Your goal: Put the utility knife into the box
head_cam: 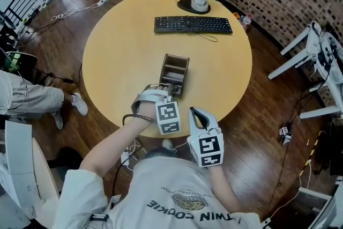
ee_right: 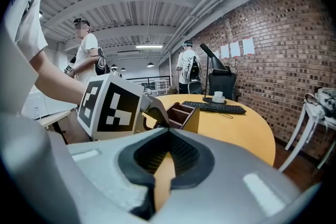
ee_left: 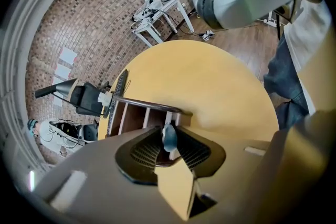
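A brown box (head_cam: 187, 71) with several compartments lies on the round yellow table (head_cam: 123, 56), a little towards me from its middle. My left gripper (head_cam: 169, 91) points steeply down over the box's near end. In the left gripper view the box (ee_left: 137, 119) lies just past the left gripper (ee_left: 169, 137). The blue-grey utility knife (ee_left: 169, 135) stands between the open jaws, and the pads do not press on it. My right gripper (head_cam: 194, 111) hangs beyond the table's near edge, shut, with nothing in it. In its own view the right gripper (ee_right: 168, 135) faces the box (ee_right: 190, 116).
A black keyboard (head_cam: 193, 24) and a lamp base with a cup (head_cam: 196, 4) sit at the table's far side. A seated person's leg (head_cam: 32, 99) is at the left, white stands (head_cam: 321, 61) at the right. People stand beyond the table (ee_right: 86, 52).
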